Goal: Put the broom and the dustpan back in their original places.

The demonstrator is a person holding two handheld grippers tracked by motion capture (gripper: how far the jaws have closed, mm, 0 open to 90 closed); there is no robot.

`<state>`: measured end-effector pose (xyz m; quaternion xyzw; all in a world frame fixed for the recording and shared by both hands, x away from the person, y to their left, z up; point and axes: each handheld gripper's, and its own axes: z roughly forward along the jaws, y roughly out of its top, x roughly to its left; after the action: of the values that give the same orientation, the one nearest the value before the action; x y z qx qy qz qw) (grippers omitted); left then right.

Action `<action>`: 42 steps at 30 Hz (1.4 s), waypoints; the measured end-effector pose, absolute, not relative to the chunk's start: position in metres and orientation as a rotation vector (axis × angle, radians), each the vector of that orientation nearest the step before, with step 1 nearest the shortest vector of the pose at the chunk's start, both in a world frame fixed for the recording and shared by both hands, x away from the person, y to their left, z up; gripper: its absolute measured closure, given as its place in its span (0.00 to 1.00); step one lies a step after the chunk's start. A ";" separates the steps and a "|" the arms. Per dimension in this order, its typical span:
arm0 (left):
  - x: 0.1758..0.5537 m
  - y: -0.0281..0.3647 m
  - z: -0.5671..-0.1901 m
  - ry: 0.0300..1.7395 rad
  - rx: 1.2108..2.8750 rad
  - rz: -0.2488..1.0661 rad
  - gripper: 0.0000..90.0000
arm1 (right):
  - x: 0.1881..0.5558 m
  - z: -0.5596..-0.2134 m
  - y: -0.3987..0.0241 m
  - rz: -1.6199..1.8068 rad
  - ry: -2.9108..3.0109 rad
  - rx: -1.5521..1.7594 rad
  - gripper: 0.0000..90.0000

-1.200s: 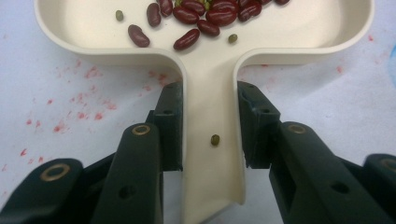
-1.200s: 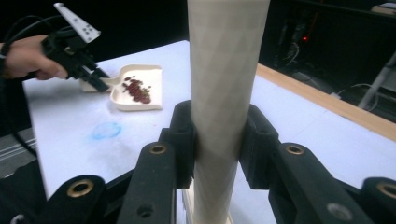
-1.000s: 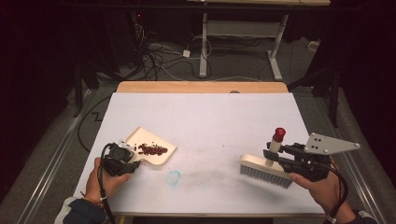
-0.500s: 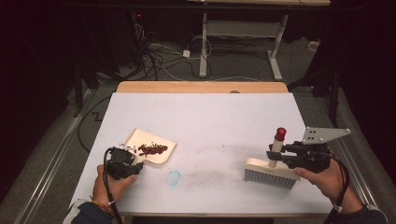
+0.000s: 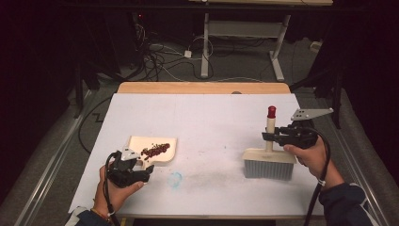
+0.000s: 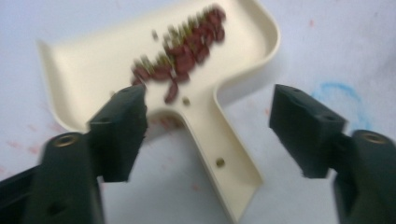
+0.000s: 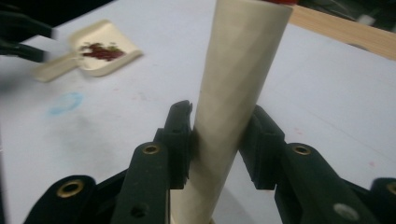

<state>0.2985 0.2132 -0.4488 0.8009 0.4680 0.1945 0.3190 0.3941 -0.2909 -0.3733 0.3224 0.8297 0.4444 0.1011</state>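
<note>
The room around is dark, with cables on the floor behind, and the work happens on a white table (image 5: 207,117) with a wooden strip along its far edge. On the left part lies a cream dustpan (image 5: 153,149) with a small heap of red beans (image 5: 155,150) in its tray. The left gripper (image 5: 141,170) is at the near end of the pan's handle (image 6: 219,154). Its jaws have just been opening, and in the left gripper view they stand wide apart on both sides of the handle without touching it. Compared with a second ago, the pan is released and rests flat on the table with the beans inside.

On the right side the right gripper (image 5: 269,135) clamps the upright cream handle (image 7: 233,93) of a hand brush (image 5: 268,162), whose bristles stand on the table; the handle has a red tip (image 5: 271,111). The brush now stands a little further to the right and nearer to the person than a second earlier, away from the pan. I judge that the sweeping is finished and both tools are being put down.

There is much free surface between the pan and the brush, with only a faint blue ring mark (image 5: 175,179) there. The brush is not far from the near and right edges, so it has less room on that side. The pan lies well inside the left edge.
</note>
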 end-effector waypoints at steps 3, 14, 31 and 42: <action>0.290 0.211 -0.444 1.109 2.053 0.606 0.24 | 0.405 -0.382 -0.287 1.248 2.385 1.031 0.71; 0.285 0.203 -0.448 1.000 2.076 0.673 0.24 | 0.443 -0.417 -0.280 1.057 2.287 1.280 0.67; 0.280 0.195 -0.451 0.940 2.106 0.692 0.23 | 0.450 -0.434 -0.290 1.038 2.111 1.312 0.59; 0.280 0.194 -0.451 0.933 2.124 0.708 0.23 | 0.444 -0.427 -0.287 1.095 2.086 1.232 0.52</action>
<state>0.2795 0.1939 -0.4512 0.8202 0.3601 0.2734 0.3506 0.4438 -0.2875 -0.4268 0.4501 0.7618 0.3998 0.2391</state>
